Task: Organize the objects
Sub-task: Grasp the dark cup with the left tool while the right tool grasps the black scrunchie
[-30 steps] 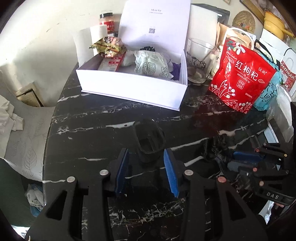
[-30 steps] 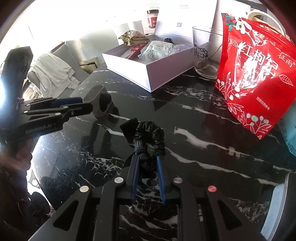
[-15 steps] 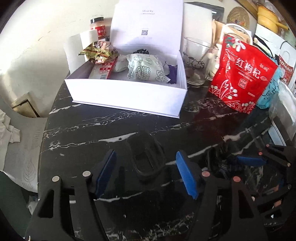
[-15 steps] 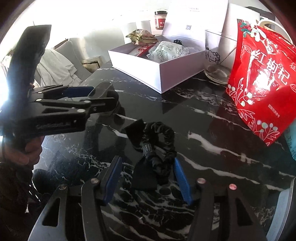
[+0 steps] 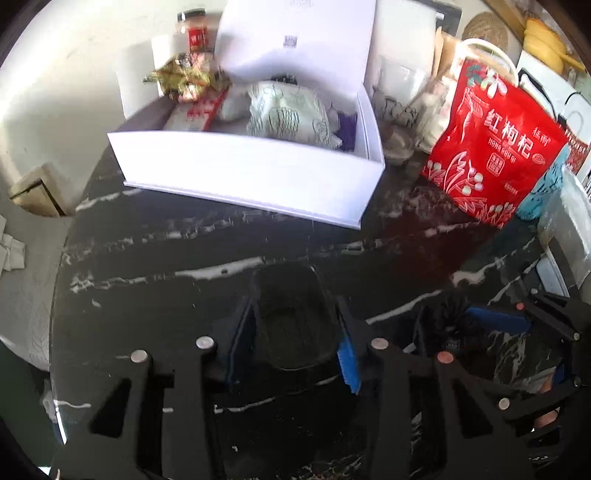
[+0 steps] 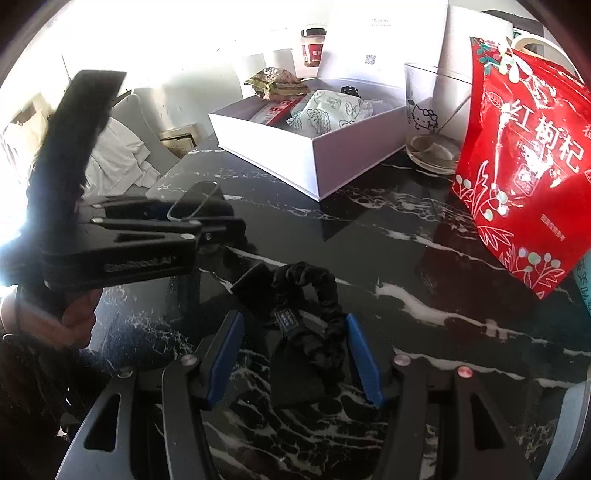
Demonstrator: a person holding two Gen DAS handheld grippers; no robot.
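Note:
A small black plastic cup (image 5: 293, 317) lies between the blue pads of my left gripper (image 5: 291, 339), which is shut on it; the cup also shows in the right wrist view (image 6: 199, 206). A black fabric scrunchie (image 6: 314, 314) with a dark tag lies on the black marble table (image 6: 369, 229). My right gripper (image 6: 295, 347) is open with its fingers on both sides of the scrunchie. An open white box (image 5: 251, 173) holding snack packets stands at the back.
A red goji bag (image 5: 491, 147) stands at the right, a Hello Kitty glass (image 6: 428, 122) between it and the box. A jar (image 5: 194, 31) and paper roll stand behind the box. A chair with white cloth (image 6: 118, 158) is left of the table.
My left gripper opened, moved forward around the black cup, and closed on it. My right gripper opened, releasing the scrunchie, and now straddles it.

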